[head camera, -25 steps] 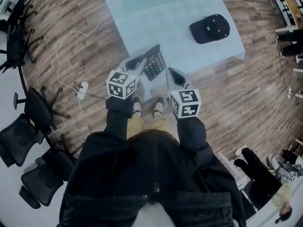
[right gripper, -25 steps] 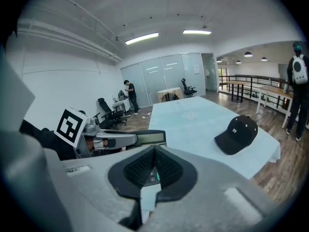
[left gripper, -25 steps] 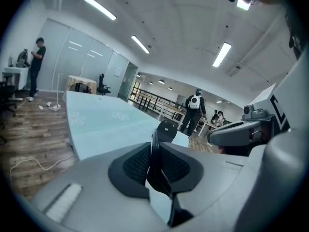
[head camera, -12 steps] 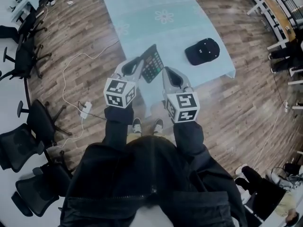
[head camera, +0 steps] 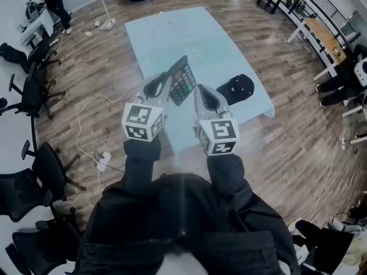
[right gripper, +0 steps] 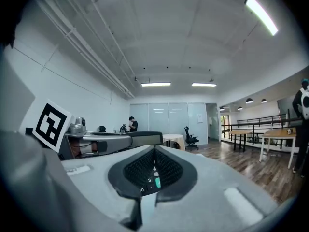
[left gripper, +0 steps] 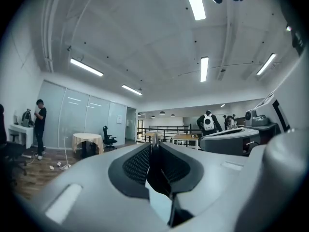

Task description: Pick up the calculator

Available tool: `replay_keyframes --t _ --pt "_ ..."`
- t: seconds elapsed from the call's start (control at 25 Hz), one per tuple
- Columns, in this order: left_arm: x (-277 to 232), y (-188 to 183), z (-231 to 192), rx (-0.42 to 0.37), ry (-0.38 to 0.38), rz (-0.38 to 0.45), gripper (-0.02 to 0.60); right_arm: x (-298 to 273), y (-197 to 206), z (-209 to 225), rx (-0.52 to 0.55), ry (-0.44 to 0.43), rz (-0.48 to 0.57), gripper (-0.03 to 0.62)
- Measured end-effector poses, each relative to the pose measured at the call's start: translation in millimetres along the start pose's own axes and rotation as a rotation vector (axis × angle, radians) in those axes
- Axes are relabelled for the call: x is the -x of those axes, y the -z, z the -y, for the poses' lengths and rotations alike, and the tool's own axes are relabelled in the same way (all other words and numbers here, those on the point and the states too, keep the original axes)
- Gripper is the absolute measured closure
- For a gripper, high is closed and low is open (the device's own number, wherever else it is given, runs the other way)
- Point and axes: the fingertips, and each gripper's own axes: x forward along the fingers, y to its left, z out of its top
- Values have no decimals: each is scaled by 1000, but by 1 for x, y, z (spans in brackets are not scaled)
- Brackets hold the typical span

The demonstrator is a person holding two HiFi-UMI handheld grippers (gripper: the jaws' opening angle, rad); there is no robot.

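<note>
Calculator [head camera: 182, 80]: there is just one, and you are holding it up in the air, off the table [head camera: 172, 39], with one side in each gripper.

Going from left to right in the head view, there are at least four black chairs [head camera: 28, 93] by the wall. Next comes one white power strip [head camera: 103, 160] on the wood floor. Then come your two grippers, and one black cap [head camera: 236, 89] lies on the blue cloth to the right of them.

Your left gripper [head camera: 162, 86] is squeezed almost all the way closed. It pinches the thin left edge of the calculator. Your right gripper [head camera: 202, 96] is squeezed in the same way, and it pinches the right side.

The left gripper view shows only a thin dark edge [left gripper: 155, 173] between the pads, so you cannot see any keys there. The right gripper view shows the keys [right gripper: 150, 180] between the pads, with a 3 and one green key.

Only the head view shows the table, the cap and the floor. The two gripper views look out level across the room at the long ceiling lights. Each one also shows the other gripper at its side.
</note>
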Motion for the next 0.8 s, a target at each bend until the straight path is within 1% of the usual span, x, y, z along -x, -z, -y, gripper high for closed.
replay_keyframes --t 0.16,0.36,0.6,0.8 --pt "2 -26 10 -34 -24 25 528 7 -26 5 29 10 55 594" --pt "2 -50 16 -74 -36 68 528 12 -46 16 47 37 106 594" --pt "6 -58 15 -99 -72 78 528 16 -61 25 57 67 144 594" --pt "8 -56 16 -110 -91 72 528 17 -64 28 62 68 157 594"
